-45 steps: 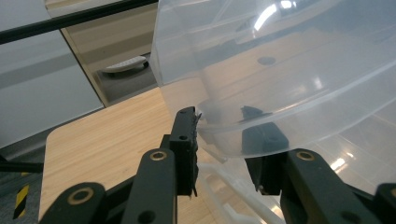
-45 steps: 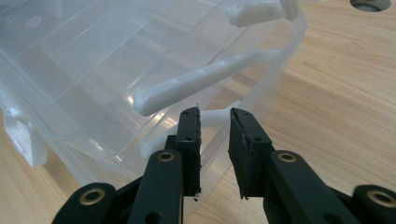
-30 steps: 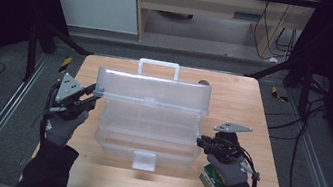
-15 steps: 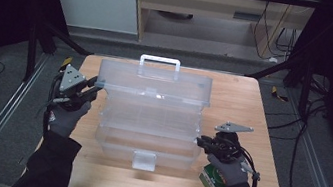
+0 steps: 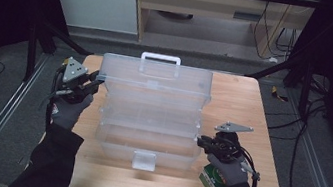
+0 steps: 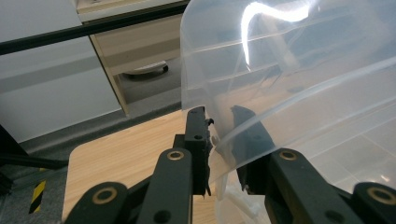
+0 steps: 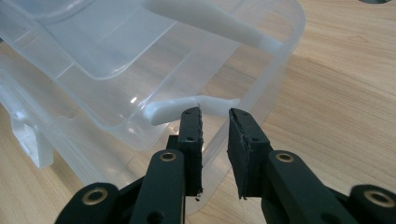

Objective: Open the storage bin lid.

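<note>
While the right gripper [image 5: 203,143] clamps the box [image 5: 146,143], the left gripper [image 5: 96,82], closing, has raised its lid [image 5: 156,77].

- No lettering, number or brand can be read anywhere.
- The green-and-white carton [image 5: 212,181] under the right hand carries print, too small and blurred to make out.
- The clear plastic box [image 5: 151,111] bears no legible label.

jaws astride clear box [image 7: 140,88] rim
</note>
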Demonstrator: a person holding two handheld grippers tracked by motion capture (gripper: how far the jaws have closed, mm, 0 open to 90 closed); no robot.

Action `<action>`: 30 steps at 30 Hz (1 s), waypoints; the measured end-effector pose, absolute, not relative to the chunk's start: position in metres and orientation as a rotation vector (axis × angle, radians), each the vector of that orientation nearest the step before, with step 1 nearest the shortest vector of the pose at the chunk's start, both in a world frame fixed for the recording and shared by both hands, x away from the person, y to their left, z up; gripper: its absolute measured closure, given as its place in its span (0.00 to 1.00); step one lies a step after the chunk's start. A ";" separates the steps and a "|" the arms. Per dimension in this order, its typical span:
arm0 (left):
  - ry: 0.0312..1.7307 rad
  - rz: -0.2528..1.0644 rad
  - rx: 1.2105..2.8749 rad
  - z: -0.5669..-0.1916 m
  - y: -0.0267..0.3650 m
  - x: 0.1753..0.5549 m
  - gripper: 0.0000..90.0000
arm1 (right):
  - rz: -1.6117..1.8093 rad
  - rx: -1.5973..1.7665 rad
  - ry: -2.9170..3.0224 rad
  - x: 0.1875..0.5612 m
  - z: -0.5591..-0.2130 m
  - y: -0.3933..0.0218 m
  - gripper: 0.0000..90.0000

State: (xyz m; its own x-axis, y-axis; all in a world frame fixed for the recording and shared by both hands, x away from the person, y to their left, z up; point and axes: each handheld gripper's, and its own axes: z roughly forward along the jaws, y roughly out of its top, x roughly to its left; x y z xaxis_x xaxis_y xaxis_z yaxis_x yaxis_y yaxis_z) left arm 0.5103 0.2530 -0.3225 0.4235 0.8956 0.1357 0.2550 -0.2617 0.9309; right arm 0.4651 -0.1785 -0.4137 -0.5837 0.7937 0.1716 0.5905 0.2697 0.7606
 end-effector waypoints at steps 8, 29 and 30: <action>1.008 0.869 1.744 -0.320 0.252 0.516 0.85 | 1.202 1.289 2.298 0.465 -0.413 -0.178 0.84; 1.048 0.871 1.741 -0.311 0.247 0.538 0.86 | 1.197 1.289 2.301 0.465 -0.413 -0.177 0.84; 1.050 0.869 1.739 -0.311 0.247 0.539 0.86 | 1.197 1.288 2.301 0.465 -0.413 -0.177 0.84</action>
State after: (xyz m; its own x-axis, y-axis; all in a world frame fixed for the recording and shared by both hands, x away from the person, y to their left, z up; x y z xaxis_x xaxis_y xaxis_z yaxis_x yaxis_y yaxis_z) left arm 0.5391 0.2471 -0.3108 0.3925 0.9129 0.1123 0.2811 -0.2353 0.9304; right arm 0.4646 -0.1773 -0.4130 -0.5801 0.7967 0.1693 0.5958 0.2734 0.7552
